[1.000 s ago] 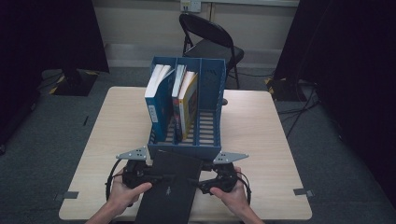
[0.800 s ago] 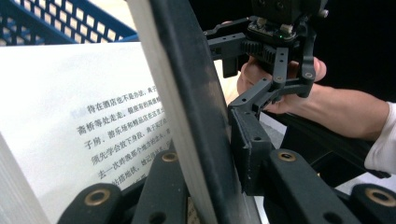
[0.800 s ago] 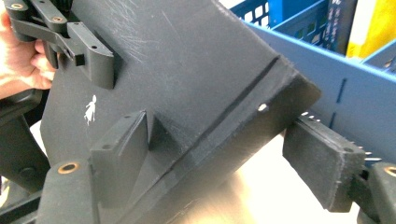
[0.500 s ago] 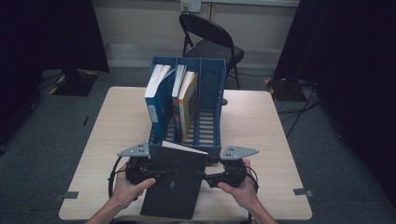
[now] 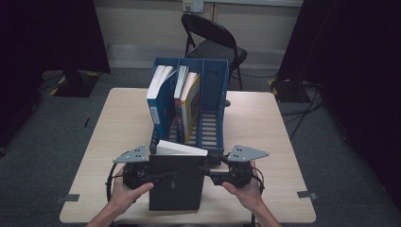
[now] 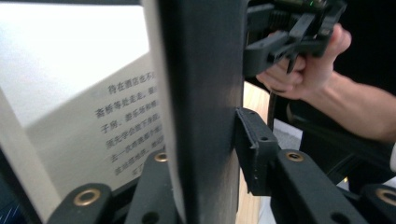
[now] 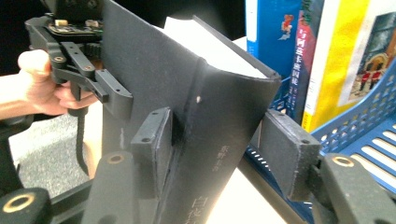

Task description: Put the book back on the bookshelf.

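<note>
Gripping, left jaws: we see the left gripper (image 5: pixel 163 176) pinching the black book (image 5: pixel 176 182) by its cover edge, one pad on the dark outer face, the other on the printed inner page; these jaws have just been opening a little, with the book between them.
Right jaws: the right gripper (image 5: pixel 213 176) has just been closing around the book's spine side; one pad lies on the cover, the other stands apart from it, so we cannot tell whether it pinches.
Book's place: held between both grippers, tilted with its white page edge up, above the table's (image 5: pixel 113 127) near edge, just in front of the blue file rack (image 5: pixel 215 111).
In the way: the rack's near wall sits right behind the book's top edge.
Rack count: three slots; we count three books (image 5: pixel 163 101) standing in the left and middle slots, leaning; the right slot holds none.
Around: one folding chair (image 5: pixel 213 45) beyond the table.
Hands: two.
</note>
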`<action>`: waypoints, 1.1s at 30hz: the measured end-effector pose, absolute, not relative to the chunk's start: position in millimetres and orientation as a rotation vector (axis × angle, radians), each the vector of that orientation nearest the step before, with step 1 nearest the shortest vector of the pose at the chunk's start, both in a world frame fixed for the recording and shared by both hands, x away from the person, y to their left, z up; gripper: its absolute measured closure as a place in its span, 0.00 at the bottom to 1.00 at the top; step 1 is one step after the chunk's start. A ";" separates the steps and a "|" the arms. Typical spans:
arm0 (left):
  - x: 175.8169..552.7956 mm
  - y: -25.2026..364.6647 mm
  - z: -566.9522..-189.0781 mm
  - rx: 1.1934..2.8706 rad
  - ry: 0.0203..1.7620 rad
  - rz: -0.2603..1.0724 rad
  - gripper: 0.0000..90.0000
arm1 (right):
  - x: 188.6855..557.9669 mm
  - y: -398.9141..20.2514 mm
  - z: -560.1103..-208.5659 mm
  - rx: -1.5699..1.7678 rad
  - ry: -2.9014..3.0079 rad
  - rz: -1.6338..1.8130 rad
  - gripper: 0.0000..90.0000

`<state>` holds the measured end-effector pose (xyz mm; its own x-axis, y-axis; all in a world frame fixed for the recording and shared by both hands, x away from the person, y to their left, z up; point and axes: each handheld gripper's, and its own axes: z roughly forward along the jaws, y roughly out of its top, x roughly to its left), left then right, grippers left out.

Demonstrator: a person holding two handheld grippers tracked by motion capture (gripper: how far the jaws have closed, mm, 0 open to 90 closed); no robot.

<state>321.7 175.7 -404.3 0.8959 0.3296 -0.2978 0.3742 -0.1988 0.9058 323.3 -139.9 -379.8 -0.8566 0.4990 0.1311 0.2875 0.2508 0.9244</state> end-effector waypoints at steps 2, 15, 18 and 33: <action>317.0 178.4 -405.8 1.817 0.528 -0.025 0.75 | 320.4 -139.3 -380.3 0.716 2.347 1.663 0.52; 309.9 179.2 -407.4 1.826 0.538 0.024 0.71 | 322.0 -122.8 -390.0 0.693 2.466 1.654 0.46; 314.8 178.3 -405.9 1.818 0.542 0.008 0.71 | 321.3 -121.6 -387.2 0.704 2.449 1.606 0.46; 305.8 187.0 -406.6 1.831 0.590 0.124 0.53 | 310.2 -128.1 -380.9 0.615 2.401 1.610 0.51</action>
